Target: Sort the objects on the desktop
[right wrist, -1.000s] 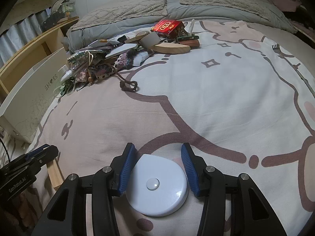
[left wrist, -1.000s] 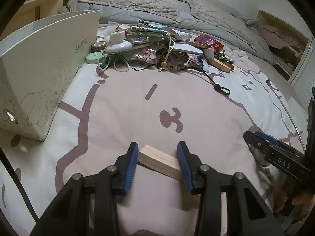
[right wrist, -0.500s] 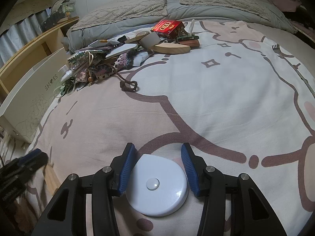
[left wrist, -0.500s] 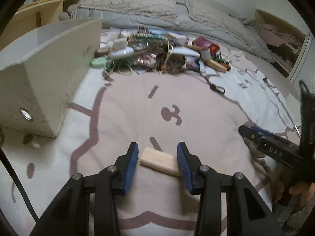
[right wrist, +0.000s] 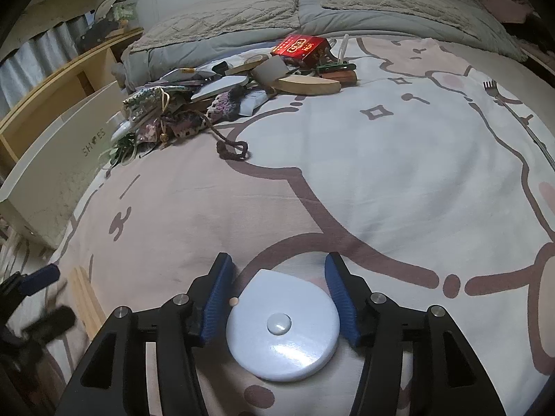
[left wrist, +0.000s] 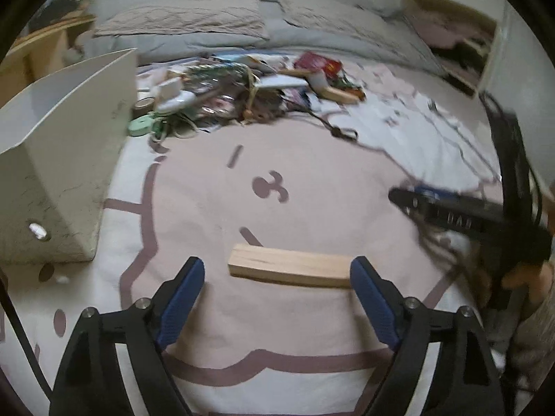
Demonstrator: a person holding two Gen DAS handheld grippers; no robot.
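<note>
Left gripper [left wrist: 276, 279]: jaws just opened wide, pads clear of the block.
Block [left wrist: 290, 266]: wooden, flat on the blanket between the spread jaws, crosswise.
Right gripper [right wrist: 280, 298]: jaws just eased apart, a sliver of gap either side of the disc.
Disc [right wrist: 282, 326]: white, round, centre button, lying on the blanket [right wrist: 381, 173].
Box [left wrist: 66, 159]: white, open, far left.
Pile [right wrist: 222, 90]: mixed clutter further back, red box [right wrist: 301, 48] on its right.
</note>
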